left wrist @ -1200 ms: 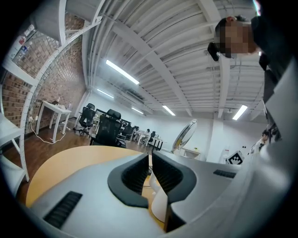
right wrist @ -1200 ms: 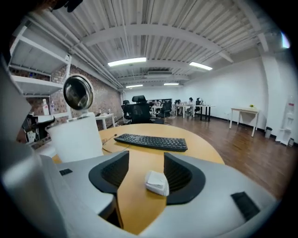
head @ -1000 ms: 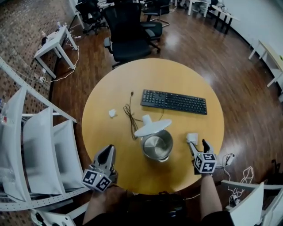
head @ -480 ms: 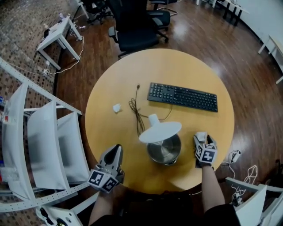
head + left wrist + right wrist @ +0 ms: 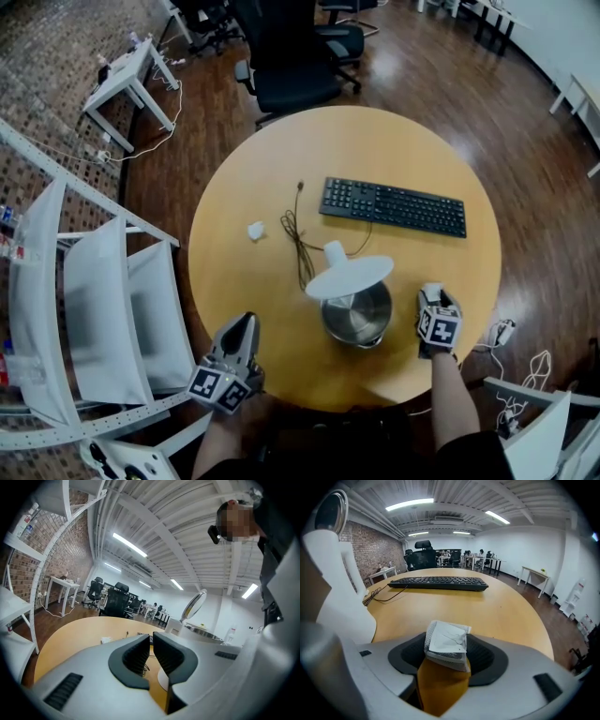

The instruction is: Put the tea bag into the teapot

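Over at 3 o'clock from the teapot, close to the bench edge, the right tool has the tea bag sitting right between its jaws. They're closing, and the pads look to be touching the bag on both sides. The teapot's lid is flipped up, so the pot's wide open. The left tool sits around 8 o'clock from the pot, jaws practically together with nothing in them. The keyboard is up at 12 o'clock.
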Motion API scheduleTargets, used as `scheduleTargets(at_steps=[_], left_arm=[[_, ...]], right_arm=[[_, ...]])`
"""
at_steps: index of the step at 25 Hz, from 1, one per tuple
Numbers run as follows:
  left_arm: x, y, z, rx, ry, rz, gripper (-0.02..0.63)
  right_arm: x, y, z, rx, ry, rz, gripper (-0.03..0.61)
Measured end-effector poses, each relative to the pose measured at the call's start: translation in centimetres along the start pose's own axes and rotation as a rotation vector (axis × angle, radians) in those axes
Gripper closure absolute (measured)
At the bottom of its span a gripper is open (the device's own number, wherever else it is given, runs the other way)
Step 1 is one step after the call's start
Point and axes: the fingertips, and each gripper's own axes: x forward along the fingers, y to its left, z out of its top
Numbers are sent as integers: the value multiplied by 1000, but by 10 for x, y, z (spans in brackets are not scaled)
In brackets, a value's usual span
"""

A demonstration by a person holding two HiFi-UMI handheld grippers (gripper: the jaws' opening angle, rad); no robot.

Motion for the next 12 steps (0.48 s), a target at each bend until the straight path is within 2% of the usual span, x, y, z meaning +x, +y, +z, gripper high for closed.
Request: scheduleTargets(at_steps=[6,12], left_arm=[[-5,-7,6,22,-12,-30,592],[-17,-8,20,42,-42,-44,592]], right_arm=[[-20,8,-4,8,-41,24,338],[-57,11,25,8,-154,38,339]])
